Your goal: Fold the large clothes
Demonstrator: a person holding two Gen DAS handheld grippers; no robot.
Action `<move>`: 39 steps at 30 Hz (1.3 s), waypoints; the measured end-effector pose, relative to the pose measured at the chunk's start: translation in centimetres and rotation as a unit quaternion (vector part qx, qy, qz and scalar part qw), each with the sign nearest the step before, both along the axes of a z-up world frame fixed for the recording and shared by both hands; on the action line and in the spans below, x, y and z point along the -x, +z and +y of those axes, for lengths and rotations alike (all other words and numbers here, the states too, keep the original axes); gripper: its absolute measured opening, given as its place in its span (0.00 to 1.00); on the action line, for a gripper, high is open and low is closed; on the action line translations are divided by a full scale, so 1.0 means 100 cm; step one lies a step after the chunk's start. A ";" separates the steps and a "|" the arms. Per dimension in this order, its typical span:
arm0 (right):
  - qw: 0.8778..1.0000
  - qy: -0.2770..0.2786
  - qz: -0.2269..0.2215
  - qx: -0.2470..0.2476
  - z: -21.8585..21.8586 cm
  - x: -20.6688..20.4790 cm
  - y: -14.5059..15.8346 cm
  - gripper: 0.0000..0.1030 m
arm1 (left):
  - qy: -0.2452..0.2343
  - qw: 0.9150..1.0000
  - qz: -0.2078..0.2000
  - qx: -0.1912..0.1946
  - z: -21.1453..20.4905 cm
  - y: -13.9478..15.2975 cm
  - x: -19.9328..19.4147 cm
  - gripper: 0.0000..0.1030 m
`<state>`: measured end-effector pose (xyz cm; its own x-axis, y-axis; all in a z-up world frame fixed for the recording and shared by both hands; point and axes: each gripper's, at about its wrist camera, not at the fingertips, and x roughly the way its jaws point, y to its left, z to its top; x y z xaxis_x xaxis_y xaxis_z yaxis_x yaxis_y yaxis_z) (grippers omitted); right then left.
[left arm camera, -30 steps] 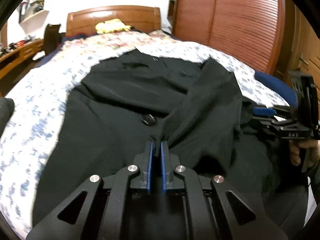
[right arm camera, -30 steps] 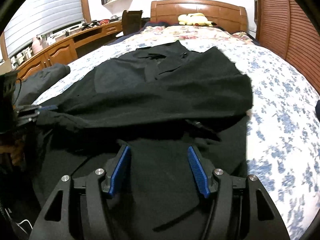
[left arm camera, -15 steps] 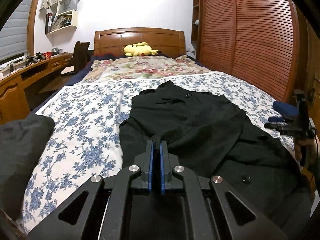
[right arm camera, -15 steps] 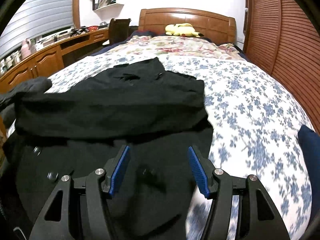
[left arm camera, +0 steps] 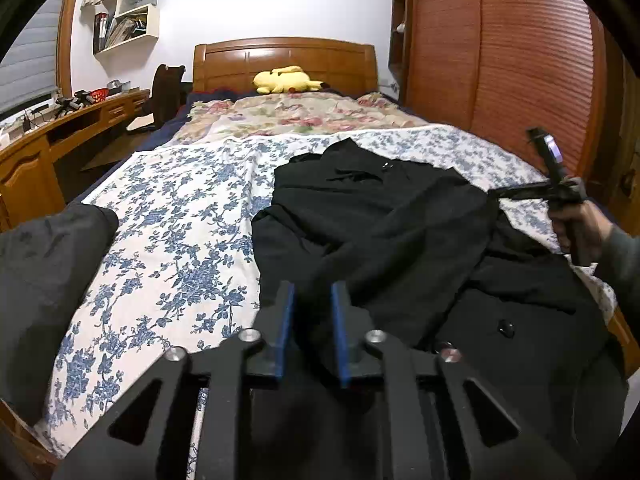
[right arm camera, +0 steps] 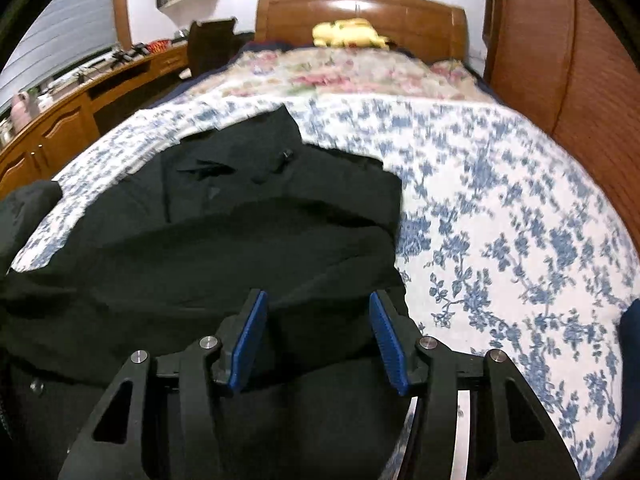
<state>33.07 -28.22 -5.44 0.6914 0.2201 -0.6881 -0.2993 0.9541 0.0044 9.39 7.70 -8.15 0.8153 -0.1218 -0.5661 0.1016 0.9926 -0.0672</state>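
One big bed (left arm camera: 168,216) with blue flowers, under black coat (left arm camera: 384,216), folded partly over itself. Left gripper (left arm camera: 313,332) just opened a bit, cloth between pads, not pinched. Right gripper (right arm camera: 318,340) spread, just closing some, over coat's near edge.

Layout, seen from the foot of the bed (left arm camera: 172,216). The coat (left arm camera: 400,232) lies on the bed at 12 o'clock, collar toward the headboard (left arm camera: 284,60) and one side folded across its middle. A plush toy (left arm camera: 286,80) rests before the headboard. The table (left arm camera: 60,128) runs along 9 to 10 o'clock, shelves (left arm camera: 124,20) above it. The wardrobe (left arm camera: 500,60) stands at 2 to 3 o'clock. Another garment (left arm camera: 44,264) lies at 8 o'clock.
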 end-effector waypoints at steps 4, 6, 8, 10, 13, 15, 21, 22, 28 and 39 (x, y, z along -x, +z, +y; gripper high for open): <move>0.997 -0.007 0.075 0.002 -0.001 -0.029 -0.031 0.53 | 0.000 1.000 0.002 0.003 0.006 -0.001 0.003 0.36; 0.995 0.000 0.103 0.012 0.001 -0.034 -0.049 0.53 | 0.000 1.000 0.008 -0.002 0.007 -0.003 0.002 0.46; 0.996 0.003 0.090 0.014 0.002 -0.029 -0.046 0.53 | -0.003 1.000 0.011 -0.005 0.009 -0.005 0.003 0.61; 0.996 0.000 0.087 0.012 0.002 -0.020 -0.041 0.53 | -0.001 1.000 0.014 -0.005 0.011 -0.008 0.003 0.65; 0.998 0.003 0.060 0.020 -0.002 0.005 -0.027 0.53 | 0.006 1.000 0.022 -0.002 0.016 -0.013 0.004 0.68; 0.999 0.007 0.044 0.012 -0.007 0.027 -0.019 0.53 | 0.010 1.000 0.028 -0.003 0.019 -0.017 0.006 0.68; 1.000 0.018 0.004 0.012 -0.027 0.110 -0.003 0.53 | 0.018 0.999 0.042 -0.009 0.026 -0.028 0.011 0.68; 1.000 0.020 0.001 0.011 -0.029 0.123 -0.002 0.53 | 0.019 0.999 0.043 -0.009 0.027 -0.029 0.012 0.68; 1.000 0.014 0.005 -0.025 -0.040 0.183 -0.002 0.60 | 0.015 0.998 0.054 -0.011 0.028 -0.038 0.014 0.68; 0.999 0.006 0.035 0.004 -0.040 0.235 -0.016 0.62 | 0.017 0.997 0.078 -0.018 0.036 -0.048 0.024 0.68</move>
